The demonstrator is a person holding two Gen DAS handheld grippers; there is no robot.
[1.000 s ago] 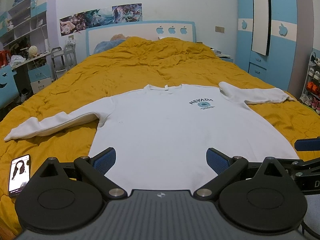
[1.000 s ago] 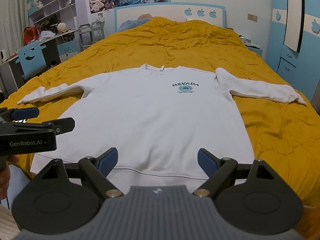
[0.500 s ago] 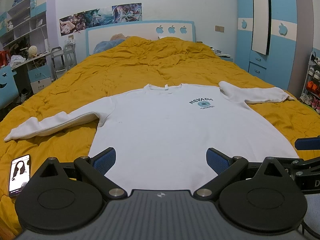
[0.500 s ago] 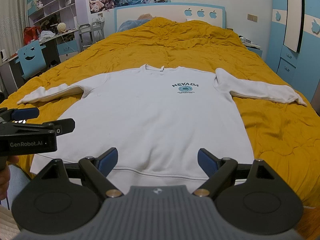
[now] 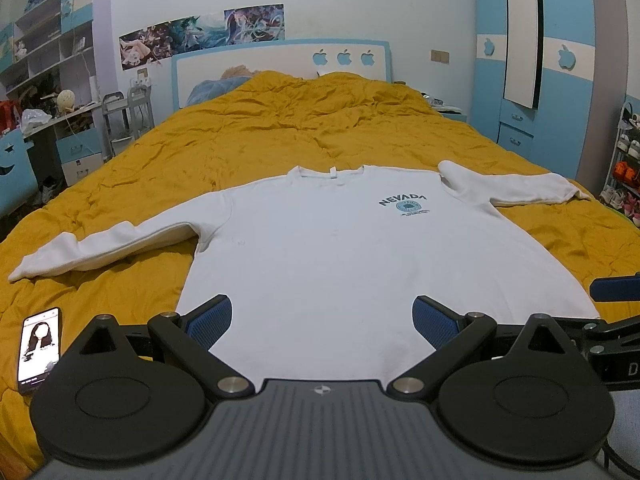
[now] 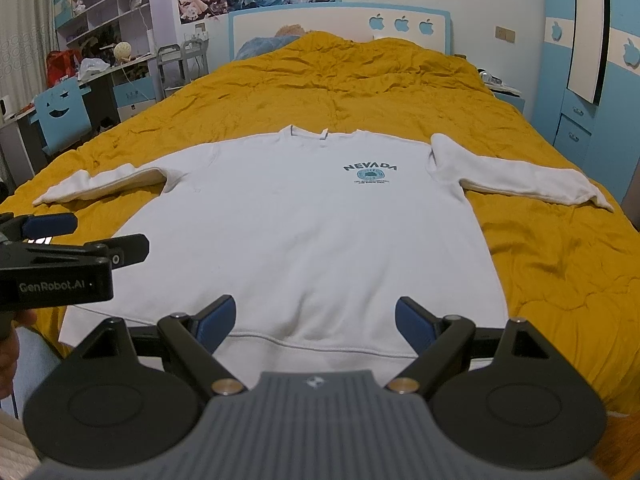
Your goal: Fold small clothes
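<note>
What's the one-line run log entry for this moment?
left tongs open | right tongs open | sweatshirt flat, unfolded on bed | phone beside it

Hidden hem, small print

The left gripper (image 5: 322, 318) body covers the sweatshirt (image 5: 340, 248) hem in the left view; the phone (image 5: 39, 350) corner sits behind it; small lettering under NEVADA is unreadable; the hand (image 6: 10, 346) is cut off at the frame edge.

The left gripper (image 5: 322, 316) is held level, its blue-padded fingers (image 5: 210, 317) spread wide with nothing between them. The right gripper (image 6: 316, 320) sits just beside it to the right, level, pads equally wide apart. A hand (image 6: 10, 350) grips the left gripper's handle.
</note>
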